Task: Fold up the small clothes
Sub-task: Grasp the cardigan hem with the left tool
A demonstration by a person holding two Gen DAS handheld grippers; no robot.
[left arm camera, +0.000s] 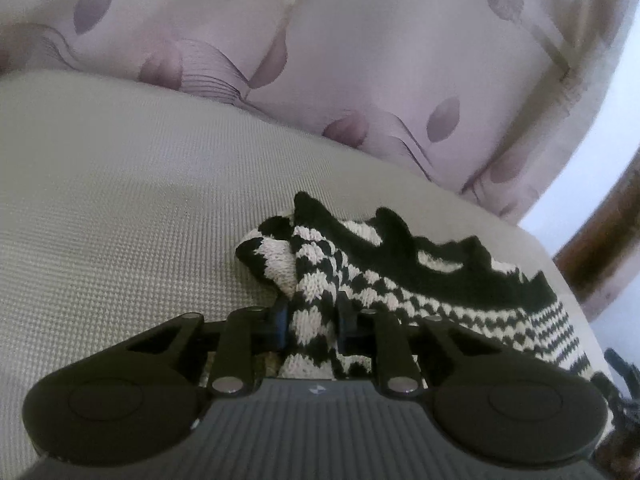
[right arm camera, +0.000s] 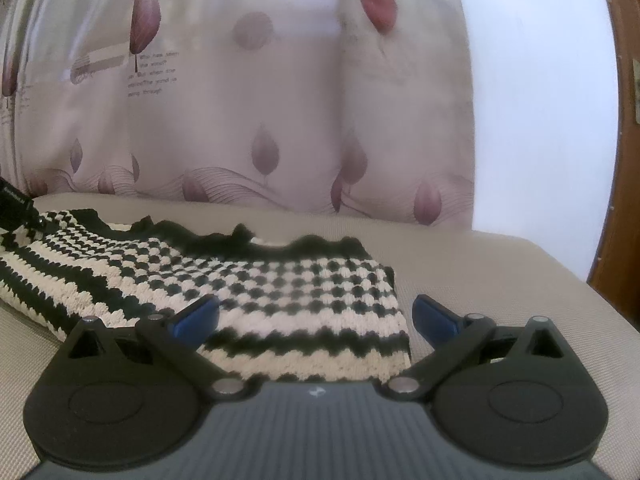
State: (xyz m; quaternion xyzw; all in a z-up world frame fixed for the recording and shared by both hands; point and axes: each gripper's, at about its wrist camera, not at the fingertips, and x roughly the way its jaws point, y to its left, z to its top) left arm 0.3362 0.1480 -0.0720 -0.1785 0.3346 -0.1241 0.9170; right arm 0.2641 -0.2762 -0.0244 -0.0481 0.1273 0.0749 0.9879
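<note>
Knitwear fills the lower half of both views: your black-and-cream knitted garment (left arm camera: pixel 400 280) lies on a beige woven cushion (left arm camera: pixel 120 200), with a pale curtain printed with mauve leaves (left arm camera: pixel 360 60) hanging behind it.

In the left wrist view, your left hand-held gripper (left arm camera: pixel 312 316) sits at the bottom centre of the frame, clenched on a bunched fold of the knit; the cloth is pinched between the two dark blue pads and rises in a crumpled peak just above them. The rest of the garment spreads away toward the right edge of the frame, its scalloped black hem along the top.

In the right wrist view, your right hand-held gripper (right arm camera: pixel 316 316) stands released, its blue fingers (right arm camera: pixel 196 316) spread wide. The near striped edge of the garment (right arm camera: pixel 280 280) lies between them and neither pad presses on it; the left one overlaps the cloth, and whether it touches is unclear. The garment stretches flat from the centre to the left edge of the frame.
</note>
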